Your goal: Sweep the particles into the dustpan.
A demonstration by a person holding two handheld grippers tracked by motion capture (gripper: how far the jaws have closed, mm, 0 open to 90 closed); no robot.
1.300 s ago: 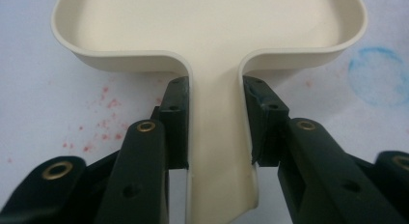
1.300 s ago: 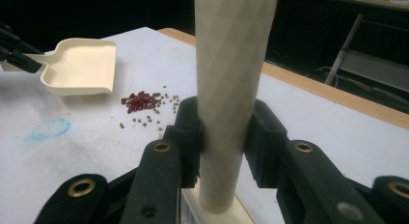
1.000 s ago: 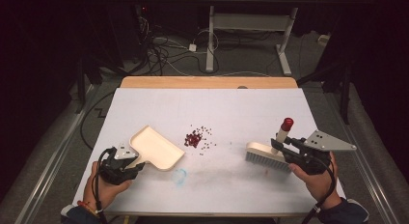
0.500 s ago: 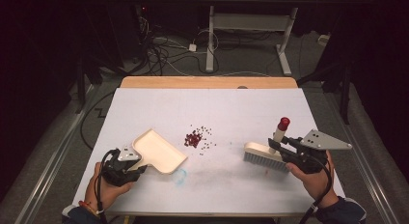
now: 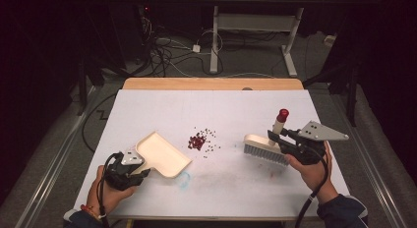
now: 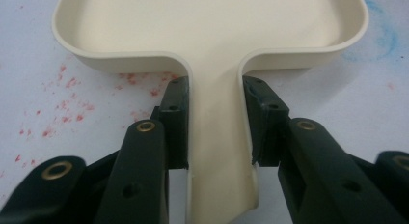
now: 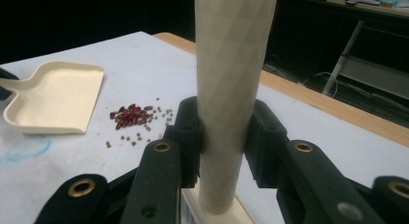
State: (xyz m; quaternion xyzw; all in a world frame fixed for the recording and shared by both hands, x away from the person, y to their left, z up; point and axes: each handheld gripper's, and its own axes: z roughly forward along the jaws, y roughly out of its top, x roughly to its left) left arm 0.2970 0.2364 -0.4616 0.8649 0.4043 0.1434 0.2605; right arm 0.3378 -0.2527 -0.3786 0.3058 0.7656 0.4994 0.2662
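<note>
A: You are clamping the left gripper on the dustpan handle, its open lip facing the beans mid-bench, probably to catch them.

B: And your right gripper is squeezing the brush by its upright handle, bristles touching the bench, just right of the beans, likely ready to sweep leftward.

A: The left gripper view is showing red smears beside the handle. The high view is showing the red handle cap.
</note>
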